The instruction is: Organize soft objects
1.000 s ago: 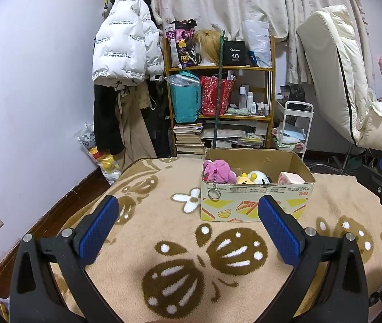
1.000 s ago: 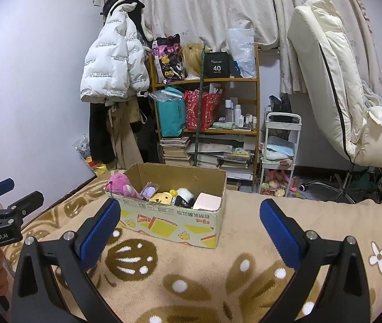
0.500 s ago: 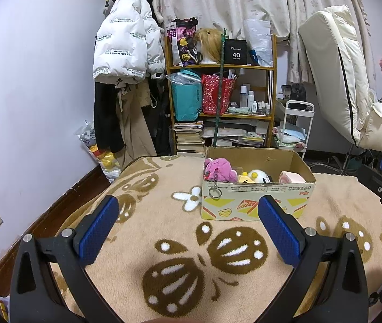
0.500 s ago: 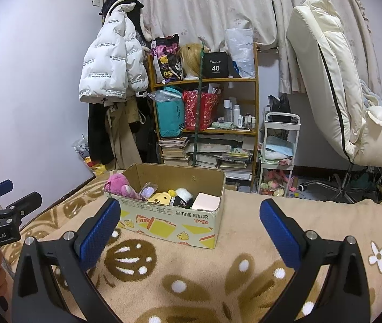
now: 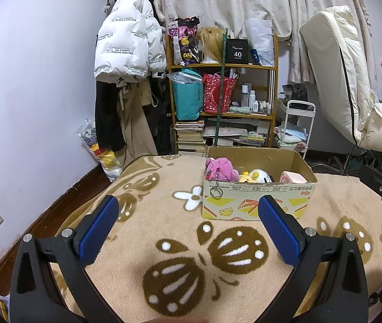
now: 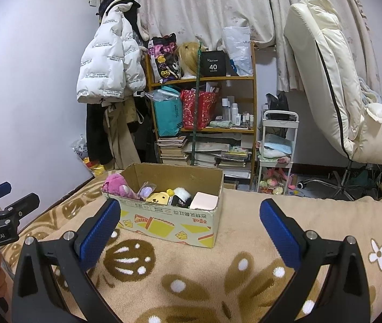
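Note:
A cardboard box (image 5: 258, 204) stands on the tan flowered blanket (image 5: 164, 215), also in the right wrist view (image 6: 169, 223). Inside lie a pink plush (image 5: 220, 168), a yellow plush (image 6: 158, 197), a white and black plush (image 6: 181, 195) and a pale pink pad (image 6: 204, 202). My left gripper (image 5: 188, 224) is open and empty, a short way in front of the box. My right gripper (image 6: 189, 226) is open and empty, in front of the box's right part. Each gripper shows at the edge of the other's view.
A wooden shelf (image 5: 223, 102) with bags, books and bottles stands behind the bed. A white puffer jacket (image 5: 126, 43) hangs at the left. A white trolley (image 6: 278, 148) and a cream reclining chair (image 6: 339, 94) stand at the right.
Both views have drifted very slightly; the grippers stay open and the box and toys have not moved.

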`<state>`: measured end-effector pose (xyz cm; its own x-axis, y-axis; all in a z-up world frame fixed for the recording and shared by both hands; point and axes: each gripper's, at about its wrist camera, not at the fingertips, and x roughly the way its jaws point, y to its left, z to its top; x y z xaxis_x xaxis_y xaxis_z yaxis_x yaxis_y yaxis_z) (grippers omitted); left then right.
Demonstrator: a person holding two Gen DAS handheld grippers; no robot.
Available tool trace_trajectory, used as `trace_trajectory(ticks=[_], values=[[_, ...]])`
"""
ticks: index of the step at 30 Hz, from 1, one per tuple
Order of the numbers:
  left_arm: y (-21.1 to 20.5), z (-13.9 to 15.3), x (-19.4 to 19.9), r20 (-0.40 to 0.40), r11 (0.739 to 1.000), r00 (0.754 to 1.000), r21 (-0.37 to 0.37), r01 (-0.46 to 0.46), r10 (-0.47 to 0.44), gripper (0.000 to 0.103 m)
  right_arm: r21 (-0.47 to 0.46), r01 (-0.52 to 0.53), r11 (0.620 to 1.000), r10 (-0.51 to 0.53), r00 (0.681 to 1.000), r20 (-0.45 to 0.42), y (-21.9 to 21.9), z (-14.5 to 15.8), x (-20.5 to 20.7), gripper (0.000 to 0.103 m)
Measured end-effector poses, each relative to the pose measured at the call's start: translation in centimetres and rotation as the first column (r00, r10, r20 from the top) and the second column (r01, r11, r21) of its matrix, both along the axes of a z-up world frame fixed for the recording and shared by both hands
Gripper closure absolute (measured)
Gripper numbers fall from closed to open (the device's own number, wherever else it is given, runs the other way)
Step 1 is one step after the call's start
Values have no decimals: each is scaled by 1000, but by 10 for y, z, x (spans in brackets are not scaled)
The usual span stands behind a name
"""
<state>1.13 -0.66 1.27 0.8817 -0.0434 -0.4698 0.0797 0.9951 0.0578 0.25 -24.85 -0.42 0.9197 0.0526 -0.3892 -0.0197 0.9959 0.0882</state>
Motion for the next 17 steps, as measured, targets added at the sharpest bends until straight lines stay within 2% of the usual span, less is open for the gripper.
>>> trace_trajectory(ticks=[17], values=[[-4,-1,1,-24,1000,1000,-26,-4,3,1,8,10,1000,-10,1000,-1,0,-1,-1,0]])
